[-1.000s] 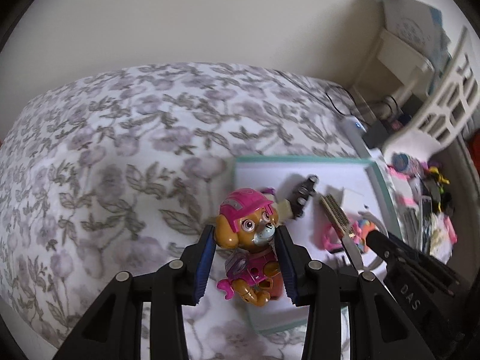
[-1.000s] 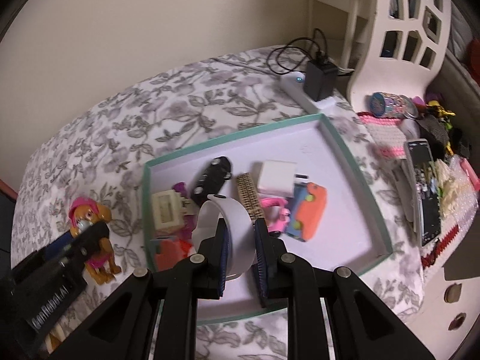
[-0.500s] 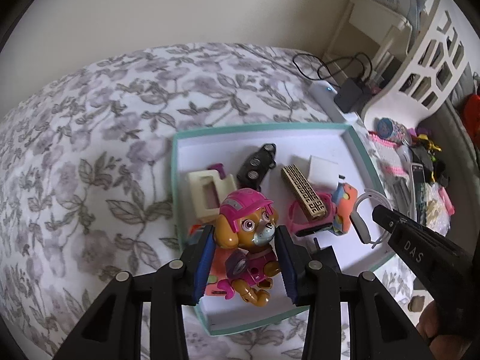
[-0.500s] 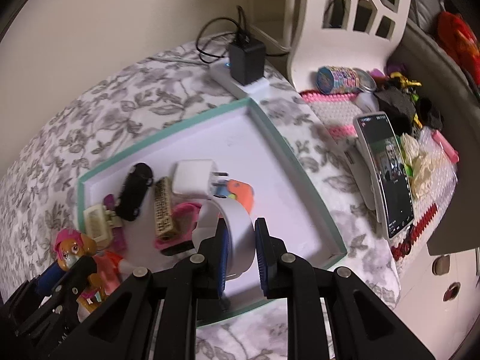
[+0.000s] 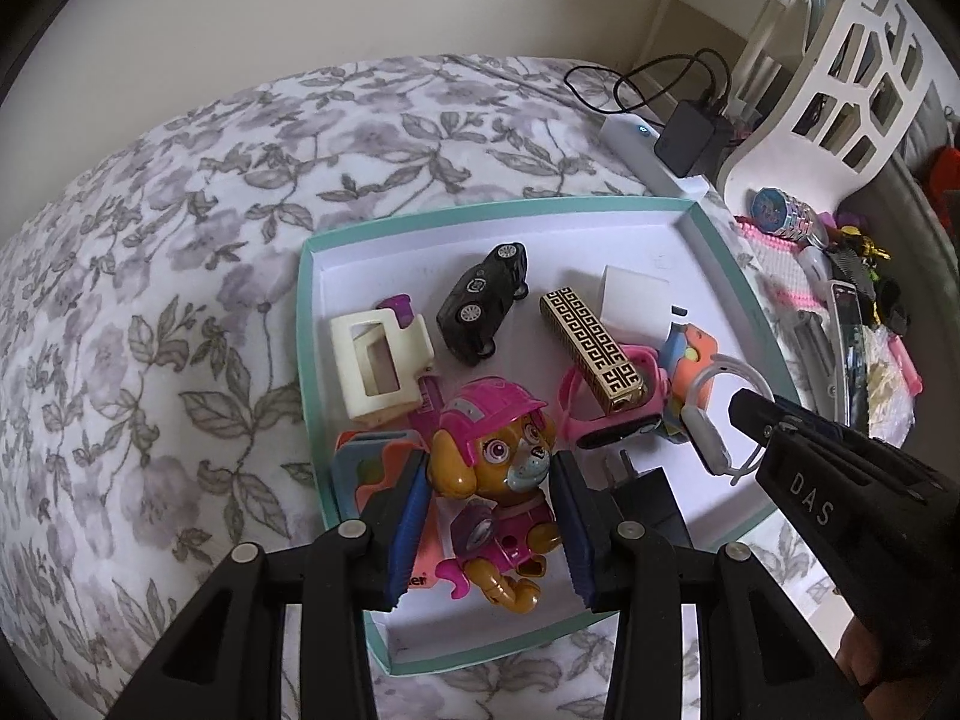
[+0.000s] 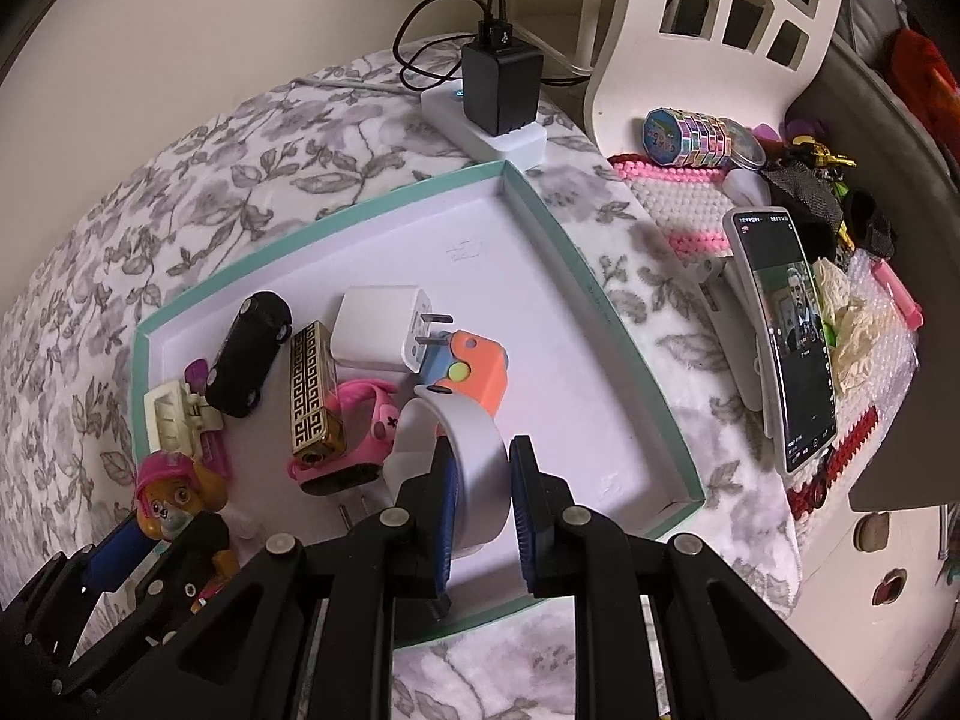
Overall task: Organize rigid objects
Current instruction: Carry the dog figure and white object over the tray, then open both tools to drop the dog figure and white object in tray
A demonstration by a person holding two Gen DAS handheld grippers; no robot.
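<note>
The left claw (image 5: 491,531) is clamped on a glossy plastic puppy figure (image 5: 492,468) with a pink helmet, held over the near left corner of a shallow teal-rimmed cardboard tray (image 5: 729,276). The right claw (image 6: 480,504) grips a smooth white band (image 6: 462,450) curved into a loop, above the tray's near edge. On the tray's white floor lie a black toy car (image 5: 483,303), a boxy gold-and-black patterned lighter (image 5: 594,351) and a white plug cube (image 6: 384,330). The tray rests on a floral quilted surface (image 5: 180,300).
</note>
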